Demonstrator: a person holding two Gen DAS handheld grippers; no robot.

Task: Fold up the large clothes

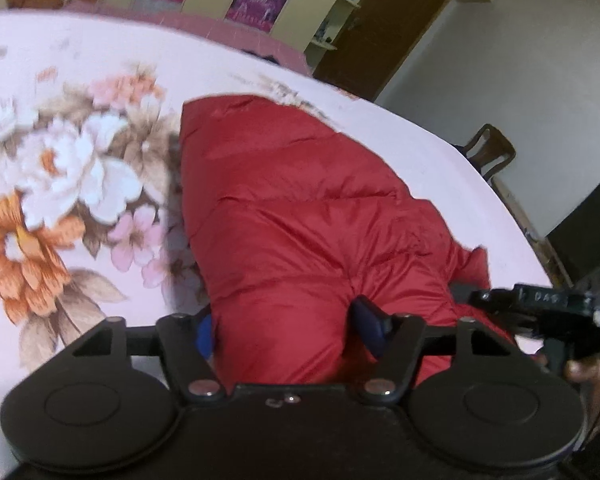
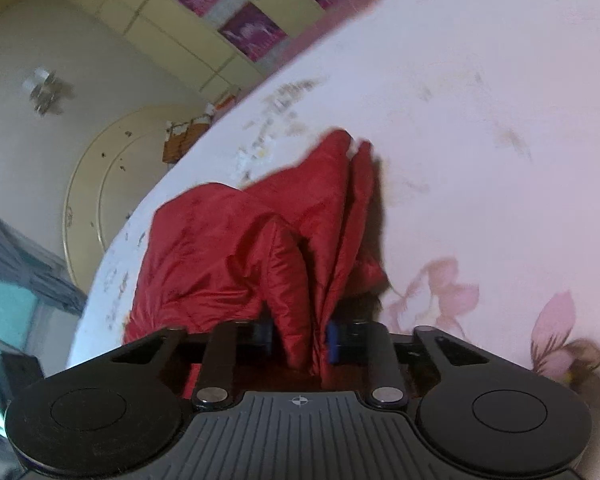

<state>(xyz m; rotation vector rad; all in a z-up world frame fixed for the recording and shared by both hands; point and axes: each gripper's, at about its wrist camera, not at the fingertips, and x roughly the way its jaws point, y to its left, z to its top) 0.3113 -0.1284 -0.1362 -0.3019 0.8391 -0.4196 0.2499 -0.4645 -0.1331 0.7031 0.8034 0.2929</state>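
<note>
A red puffy quilted jacket (image 1: pixel 296 208) lies on a bed with a pink floral sheet (image 1: pixel 80 152). My left gripper (image 1: pixel 288 328) is shut on a thick bunch of the jacket's near edge, with blue pads on both sides of the fabric. In the right wrist view the jacket (image 2: pixel 228 252) is bunched and lifted into folds. My right gripper (image 2: pixel 300 334) is shut on a fold of it between its blue pads. The right gripper also shows in the left wrist view (image 1: pixel 540 308), at the jacket's right end.
The bed sheet (image 2: pixel 480 120) spreads wide around the jacket. A wooden chair (image 1: pixel 492 152) and a brown door (image 1: pixel 384 24) stand beyond the bed. Yellow cabinets with purple panels (image 2: pixel 236 24) line the far wall.
</note>
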